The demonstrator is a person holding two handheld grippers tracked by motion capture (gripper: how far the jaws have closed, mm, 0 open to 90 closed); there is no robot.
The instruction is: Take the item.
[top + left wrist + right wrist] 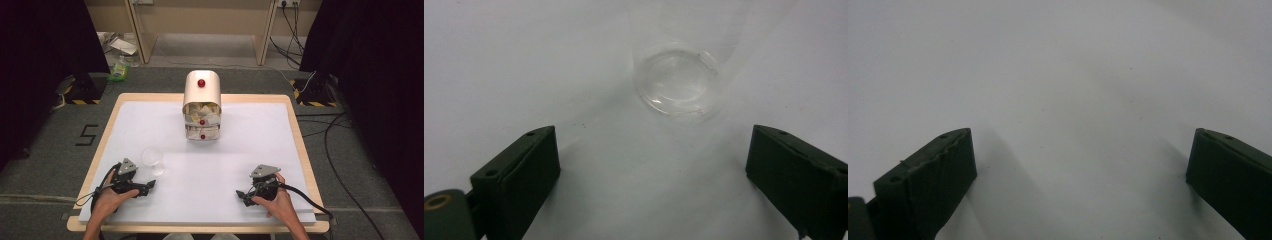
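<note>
We're at the start: clear glass point(153, 159) stands upright on the white table point(240, 150), just ahead of our left gripper point(150, 186), untouched. Both jaw pairs gape wide, nothing between them. Right gripper point(242, 196) idles well apart. All the grasping is left.

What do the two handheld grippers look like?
Both the left gripper and the right gripper are black, each topped by a grey three-cornered plate and trailing a black cable. In the gripper views the jaws are dark, blocky pads with small screw holes. The person's forearms are bare, with no sleeves showing.
</note>
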